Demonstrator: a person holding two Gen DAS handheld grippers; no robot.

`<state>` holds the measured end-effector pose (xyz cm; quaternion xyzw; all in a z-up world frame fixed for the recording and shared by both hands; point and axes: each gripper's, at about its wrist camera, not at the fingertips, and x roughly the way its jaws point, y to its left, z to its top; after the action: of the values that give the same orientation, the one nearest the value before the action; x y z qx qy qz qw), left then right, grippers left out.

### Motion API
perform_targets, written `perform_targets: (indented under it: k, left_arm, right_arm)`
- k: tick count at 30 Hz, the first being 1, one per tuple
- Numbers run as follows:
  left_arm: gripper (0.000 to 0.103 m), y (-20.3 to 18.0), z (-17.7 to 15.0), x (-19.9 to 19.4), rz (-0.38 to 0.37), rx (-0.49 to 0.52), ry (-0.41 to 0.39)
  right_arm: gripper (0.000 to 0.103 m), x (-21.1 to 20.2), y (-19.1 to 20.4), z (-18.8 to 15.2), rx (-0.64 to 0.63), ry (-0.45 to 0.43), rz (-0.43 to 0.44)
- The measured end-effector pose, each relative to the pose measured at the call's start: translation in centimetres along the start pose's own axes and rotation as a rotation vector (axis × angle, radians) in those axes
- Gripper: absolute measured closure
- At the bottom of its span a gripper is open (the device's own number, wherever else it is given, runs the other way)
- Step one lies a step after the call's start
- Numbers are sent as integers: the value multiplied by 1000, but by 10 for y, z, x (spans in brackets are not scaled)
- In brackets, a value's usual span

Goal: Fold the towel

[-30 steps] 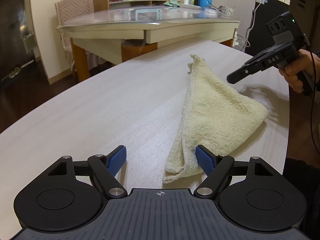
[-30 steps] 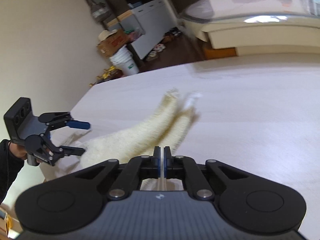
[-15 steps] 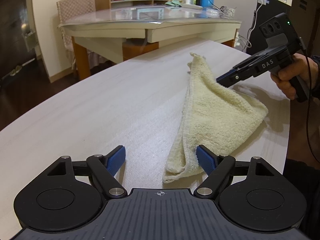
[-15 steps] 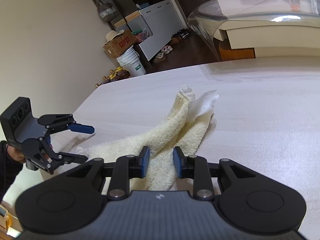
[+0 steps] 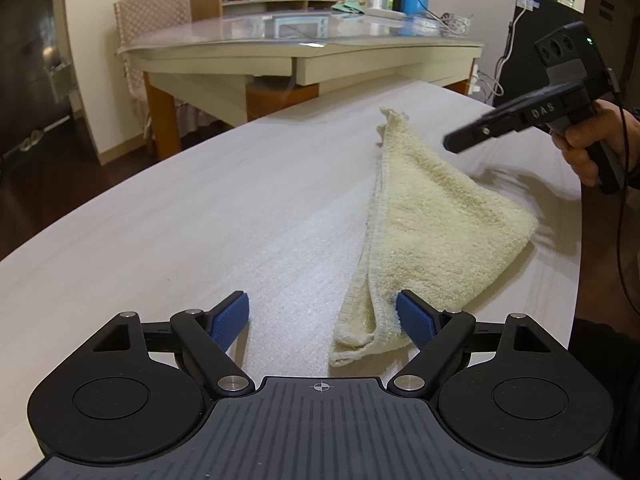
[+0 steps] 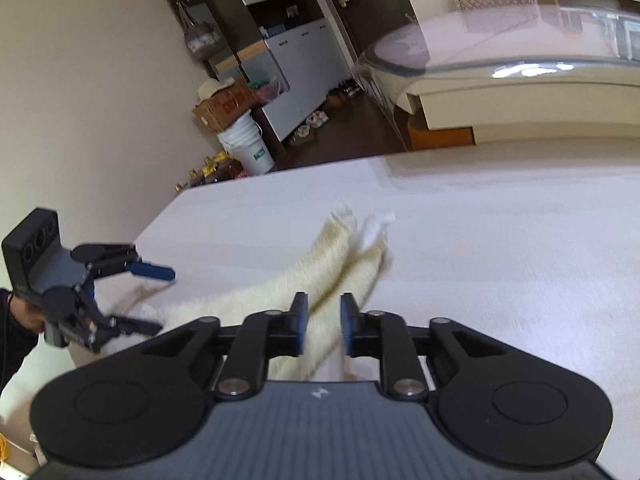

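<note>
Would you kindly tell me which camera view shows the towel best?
The left wrist view: the towel lies sharp and almost whole on the table, folded to a rough triangle with both layered edges visible. The right wrist view shows the towel blurred, seen end-on, its near part hidden behind the gripper body.

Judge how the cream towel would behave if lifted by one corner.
The towel would probably droop: its thick terry lies in soft, rounded folds on the table. The stacked layers look loose, so they may fall open. Its nubby pile suggests an easy, non-slip grip.
</note>
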<state>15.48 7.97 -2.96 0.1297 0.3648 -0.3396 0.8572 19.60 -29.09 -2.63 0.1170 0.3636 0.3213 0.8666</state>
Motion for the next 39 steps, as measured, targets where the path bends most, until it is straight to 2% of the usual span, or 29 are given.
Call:
perform_targets:
  k: [6,8,16,22,25,28,34,37,39]
  left_arm:
    - [16,-1,1,1,3,12,4]
    - [16,-1,2,0,5,14,4]
    - [19,-4,2,-2,-21,43,-23]
    - [19,-6,3,4,-11,39,-20]
    - [19,-5,4,0,-7,26,-33]
    - [19,1,4,-7,-1,-15,-64]
    - [16,4,3,3,35,-3,-36]
    - [14,4,5,5,48,6,-35]
    - [13,5,6,5,57,13,-30]
  right_arm:
    - [81,24,-10,15,31,7,3]
    - [98,23,-14,17,59,-1,12]
    - [98,-19,-18,23,128,-79,70]
    - [98,11,-31,24,158,-27,20]
    - [92,29,-38,21,160,10,0]
    - [84,21,-40,17,164,-36,-3]
    - [84,-10,-15,10,49,-111,-6]
    - [84,-6,10,1,-84,-55,76]
    - [85,6,26,-7,-203,4,58]
